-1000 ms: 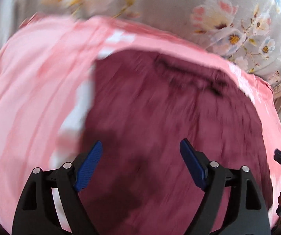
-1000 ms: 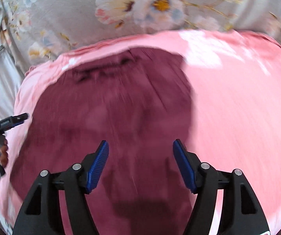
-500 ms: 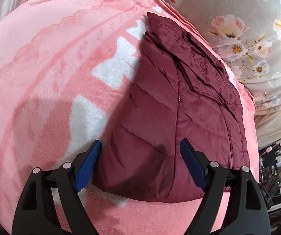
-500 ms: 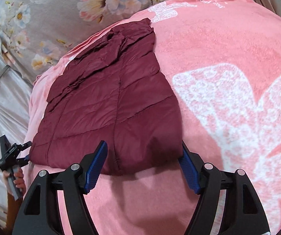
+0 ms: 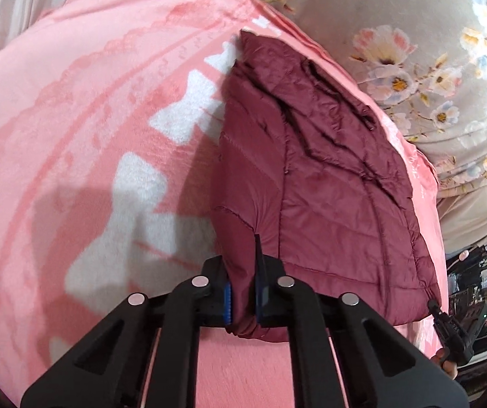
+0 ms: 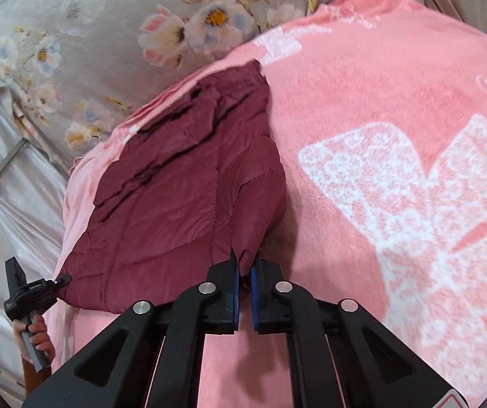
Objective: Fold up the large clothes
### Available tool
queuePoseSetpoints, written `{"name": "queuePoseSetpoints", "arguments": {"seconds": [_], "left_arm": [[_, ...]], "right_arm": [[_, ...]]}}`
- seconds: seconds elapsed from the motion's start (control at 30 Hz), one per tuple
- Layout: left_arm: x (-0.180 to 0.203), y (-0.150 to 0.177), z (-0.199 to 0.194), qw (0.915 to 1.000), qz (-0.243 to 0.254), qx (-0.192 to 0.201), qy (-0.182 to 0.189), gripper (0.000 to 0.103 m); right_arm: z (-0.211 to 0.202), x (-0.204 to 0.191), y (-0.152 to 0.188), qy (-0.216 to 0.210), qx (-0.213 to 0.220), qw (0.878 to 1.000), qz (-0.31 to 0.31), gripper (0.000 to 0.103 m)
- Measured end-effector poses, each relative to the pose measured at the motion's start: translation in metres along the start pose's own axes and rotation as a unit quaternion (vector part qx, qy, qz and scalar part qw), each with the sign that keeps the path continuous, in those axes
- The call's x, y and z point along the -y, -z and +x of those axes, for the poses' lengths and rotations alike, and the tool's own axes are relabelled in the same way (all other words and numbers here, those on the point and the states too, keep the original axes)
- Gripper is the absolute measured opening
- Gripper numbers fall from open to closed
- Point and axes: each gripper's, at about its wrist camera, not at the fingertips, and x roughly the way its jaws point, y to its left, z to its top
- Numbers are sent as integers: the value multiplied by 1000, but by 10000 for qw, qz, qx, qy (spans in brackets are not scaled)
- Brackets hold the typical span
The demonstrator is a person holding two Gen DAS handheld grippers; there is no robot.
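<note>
A maroon quilted puffer jacket [image 5: 328, 176] lies folded lengthwise on a pink blanket [image 5: 73, 136]; it also shows in the right wrist view [image 6: 182, 197]. My left gripper [image 5: 243, 292] is shut on the jacket's near left corner, fabric bunched between the blue pads. My right gripper [image 6: 245, 282] is shut on the jacket's near right corner. Each gripper appears in the other's view, the right one [image 5: 454, 326] and the left one [image 6: 32, 295], at the jacket's near hem.
The pink blanket [image 6: 396, 204] with white bow prints covers the bed. A grey floral sheet [image 5: 430, 51] lies beyond the jacket, also in the right wrist view [image 6: 107, 34]. Cluttered shelves [image 5: 481, 282] show at far right.
Both grippers were open above the jacket's near hem; they have come down and closed on its two near corners.
</note>
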Motion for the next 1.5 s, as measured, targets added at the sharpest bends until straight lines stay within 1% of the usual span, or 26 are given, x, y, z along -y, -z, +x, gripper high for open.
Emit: {"name": "queuePoseSetpoints", "arguments": {"seconds": [0.07,0.27,0.33,0.4,0.47,0.53,0.6,0.67,0.7,0.77,0.83,0.9,0.97,1.07,1.17,1.3,1.5], "left_arm": [[3,6,-15,10000,34,55,71,6],[4,41,-84,9989,139,289,333,6],[2,55,-112,9984,79,356,442,6],[0,66,-136,9975,-29,432,557,5],[0,76,-166,9956,-90,642,675,5],[5,80,-189,9937,-81,890,680,5],[10,78,-213,9903,-71,1178,728,5],[16,73,-229,9870,-28,1429,738,5],[18,70,-231,9863,-8,1478,729,5],[24,58,-230,9849,63,1587,682,5],[28,44,-218,9854,117,1604,558,5],[29,33,-202,9871,125,1541,420,6],[27,22,-179,9897,79,1403,285,6],[22,15,-159,9917,63,1274,131,6],[19,9,-142,9928,98,1190,-15,6],[20,-3,-127,9933,158,1144,-45,6],[24,-28,-102,9935,234,1111,-111,6]], "right_arm": [[-19,-4,6,-37,100,9999,-90,4],[-95,-19,38,-189,399,9984,-358,3],[-127,-27,50,-247,572,9969,-479,3],[-150,-35,57,-307,738,9951,-586,3],[-178,-44,61,-358,980,9920,-711,3],[-200,-55,58,-433,1259,9879,-796,3],[-216,-62,52,-513,1522,9836,-825,3],[-221,-65,41,-629,1670,9810,-766,3],[-220,-66,33,-716,1734,9796,-724,3],[-209,-68,20,-760,1741,9793,-699,2],[-190,-70,6,-638,1661,9814,-715,2],[-172,-67,-1,-539,1520,9851,-602,2],[-153,-57,-7,-556,1313,9892,-348,2],[-132,-51,-9,-447,1116,9925,-238,2],[-116,-46,-12,-425,1002,9939,-153,2],[-101,-41,-24,-496,994,9938,-36,2],[-73,-43,-51,-493,1038,9934,-62,2]]}}
